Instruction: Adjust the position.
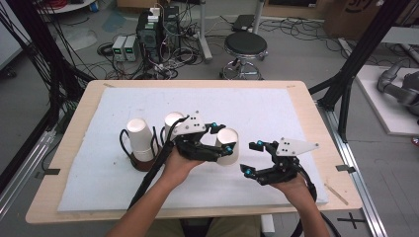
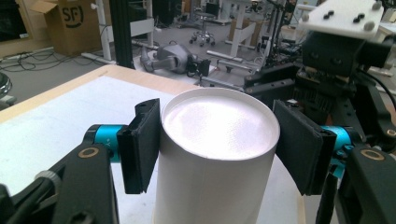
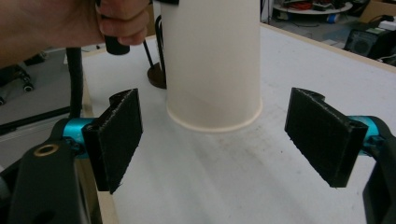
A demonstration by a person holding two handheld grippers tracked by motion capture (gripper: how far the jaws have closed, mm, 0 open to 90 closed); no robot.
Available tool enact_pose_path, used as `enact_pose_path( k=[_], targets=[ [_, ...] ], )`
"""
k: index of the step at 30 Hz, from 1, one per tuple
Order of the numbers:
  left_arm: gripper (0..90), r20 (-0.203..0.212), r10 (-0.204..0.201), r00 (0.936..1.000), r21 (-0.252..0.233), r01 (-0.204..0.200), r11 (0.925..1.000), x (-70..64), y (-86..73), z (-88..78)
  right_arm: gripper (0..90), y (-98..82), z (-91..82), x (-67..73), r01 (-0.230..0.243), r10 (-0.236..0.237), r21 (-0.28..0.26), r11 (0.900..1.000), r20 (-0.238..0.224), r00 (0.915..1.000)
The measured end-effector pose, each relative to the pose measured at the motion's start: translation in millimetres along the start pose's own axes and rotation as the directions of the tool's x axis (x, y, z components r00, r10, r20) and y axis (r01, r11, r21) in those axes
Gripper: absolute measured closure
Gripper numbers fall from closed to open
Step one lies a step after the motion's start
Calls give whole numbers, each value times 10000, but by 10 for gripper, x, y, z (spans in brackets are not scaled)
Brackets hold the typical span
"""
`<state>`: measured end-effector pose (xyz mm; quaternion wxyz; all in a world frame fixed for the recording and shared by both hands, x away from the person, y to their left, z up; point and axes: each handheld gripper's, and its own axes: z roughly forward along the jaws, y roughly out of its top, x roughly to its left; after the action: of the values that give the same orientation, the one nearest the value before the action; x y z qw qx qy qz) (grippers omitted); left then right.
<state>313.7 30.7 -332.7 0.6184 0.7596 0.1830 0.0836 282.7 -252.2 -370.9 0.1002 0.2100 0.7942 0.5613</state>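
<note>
An upside-down white paper cup (image 1: 228, 146) stands right of the table's centre on the white mat (image 1: 276, 113), and my left gripper (image 1: 222, 137) is shut on its sides. In the left gripper view both black pads (image 2: 142, 144) press the cup (image 2: 215, 154) just under its closed top. My right gripper (image 1: 251, 157) stands open just right of it. In the right gripper view the cup (image 3: 212, 60) is ahead of the open jaws (image 3: 217, 140), its rim at or just above the mat. Two more upturned cups (image 1: 140, 140) (image 1: 173, 120) sit on a black wire rack (image 1: 143, 163).
The wooden table (image 1: 316, 128) edge runs close beyond my right gripper. A thin wooden stick (image 1: 336, 192) lies at the front right corner. A stool (image 1: 245, 47) and computer boxes (image 1: 153, 29) stand on the floor behind the table.
</note>
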Motion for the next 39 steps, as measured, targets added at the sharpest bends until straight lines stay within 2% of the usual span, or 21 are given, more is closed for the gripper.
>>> enact_pose_path(
  k=[6, 10, 14, 18, 23, 29, 34, 39],
  targets=[
    [349, 187, 163, 9997, 82, -164, 9998, -34, -22, -2, 198, -52, 87, 30, -30, 33, 78, 10000, -381, 9993],
    [350, 368, 217, 9991, 102, -221, 9997, -70, -38, 3, 198, -82, 119, 30, -110, 114, 115, 9999, -339, 9994],
    [350, 610, 235, 9979, 144, -244, 9996, -102, -48, 20, 198, -81, 159, 48, 7, -2, 120, 9999, -405, 9992],
    [350, 812, 173, 9966, 104, -182, 9998, -117, -50, 33, 198, -72, 209, 75, 171, -163, 113, 9998, -690, 9975],
    [352, 1248, 50, 9922, 5, -51, 10000, -132, -52, 49, 198, -83, 250, 81, 262, -252, 121, 9996, -743, 9969],
    [352, 1507, -112, 9885, -259, 153, 9995, -147, -35, 45, 199, -100, 279, 83, 337, -324, 162, 9993, -733, 9968],
    [354, 1647, -163, 9862, -308, 217, 9993, -137, -31, 34, 271, -105, 258, 80, 427, -418, 80, 9991, -886, 9952],
    [356, 1742, -162, 9846, -323, 221, 9992, -129, -30, 22, 338, -87, 221, 84, 668, -651, 191, 9976, -813, 9946]
  ],
)
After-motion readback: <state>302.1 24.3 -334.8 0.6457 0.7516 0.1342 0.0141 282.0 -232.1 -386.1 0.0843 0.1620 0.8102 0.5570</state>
